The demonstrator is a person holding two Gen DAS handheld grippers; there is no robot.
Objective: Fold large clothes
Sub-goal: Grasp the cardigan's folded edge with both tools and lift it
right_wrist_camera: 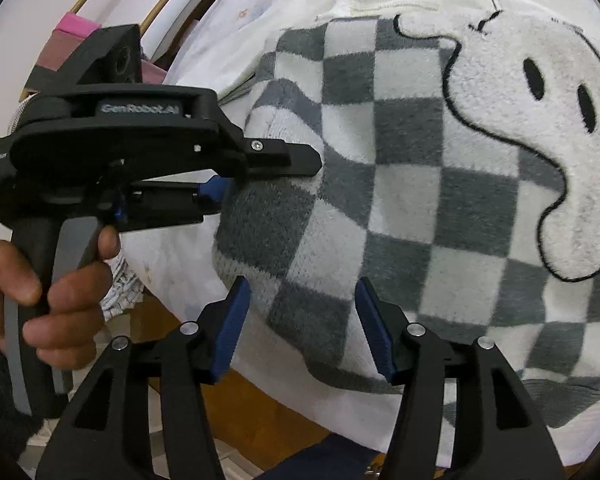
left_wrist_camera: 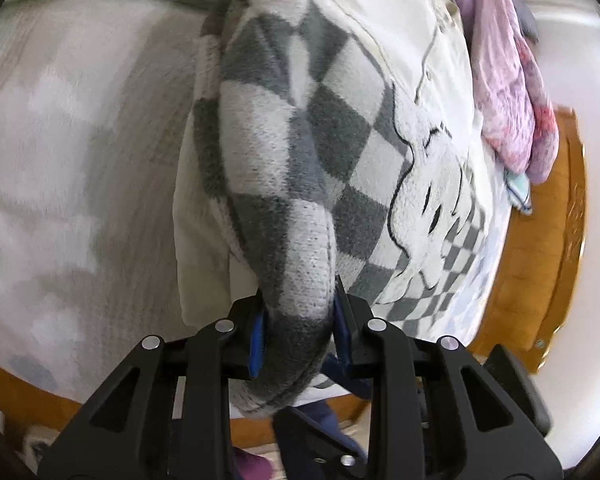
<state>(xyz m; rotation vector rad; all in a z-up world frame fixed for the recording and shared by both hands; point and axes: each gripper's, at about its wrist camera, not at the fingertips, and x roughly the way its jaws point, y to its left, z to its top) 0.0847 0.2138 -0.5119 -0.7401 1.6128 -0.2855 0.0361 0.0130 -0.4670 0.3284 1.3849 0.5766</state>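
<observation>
On a white-sheeted bed (left_wrist_camera: pixel 80 140) with a wooden frame (left_wrist_camera: pixel 540 260), the left gripper (left_wrist_camera: pixel 298 320) clamps the checkered sweater's (right_wrist_camera: pixel 420 200) sleeve cuff (left_wrist_camera: pixel 300 300). The right gripper (right_wrist_camera: pixel 300 328) hangs spread over its hem near the bed edge.

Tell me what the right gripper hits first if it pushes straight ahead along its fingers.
Most likely the checkered sweater: its hem area lies directly ahead of the open right gripper, between the blue pads. Exact depth is unclear, but nothing else sits in that line.

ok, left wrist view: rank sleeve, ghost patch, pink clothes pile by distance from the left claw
1. Checkered sleeve: clamped in the left claw, centre.
2. Ghost patch: on the sweater body, right of the sleeve.
3. Pink clothes pile: upper right, by the bed's far edge.
</observation>
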